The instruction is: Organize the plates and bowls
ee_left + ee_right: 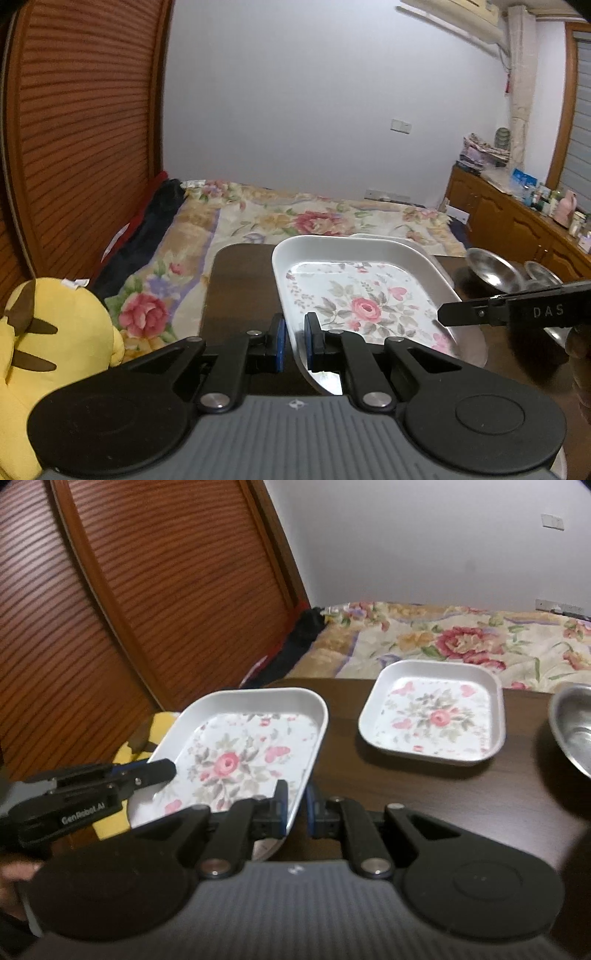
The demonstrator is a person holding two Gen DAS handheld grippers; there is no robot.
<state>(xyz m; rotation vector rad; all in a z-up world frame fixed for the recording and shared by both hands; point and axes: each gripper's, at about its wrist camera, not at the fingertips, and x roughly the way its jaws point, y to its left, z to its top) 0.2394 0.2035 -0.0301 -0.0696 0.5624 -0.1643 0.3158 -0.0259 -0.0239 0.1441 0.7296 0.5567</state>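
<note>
A white square plate (362, 295) with a rose print hangs tilted above the dark table (240, 288), held on two sides. My left gripper (294, 332) is shut on its near rim. The right gripper (443, 315) reaches in from the right and clamps the other rim. In the right wrist view, that plate (236, 753) sits with my right gripper (297, 801) shut on its edge, and the left gripper (166, 770) pinches its left side. A second floral plate (432, 716) rests flat on the table farther back. Steel bowls (491, 269) stand at the right.
A yellow plush toy (48, 350) lies left of the table. Beyond the table is a bed with a floral quilt (295, 218). A louvred wooden door (81, 129) fills the left. A wooden sideboard (517, 221) with bottles runs along the right wall.
</note>
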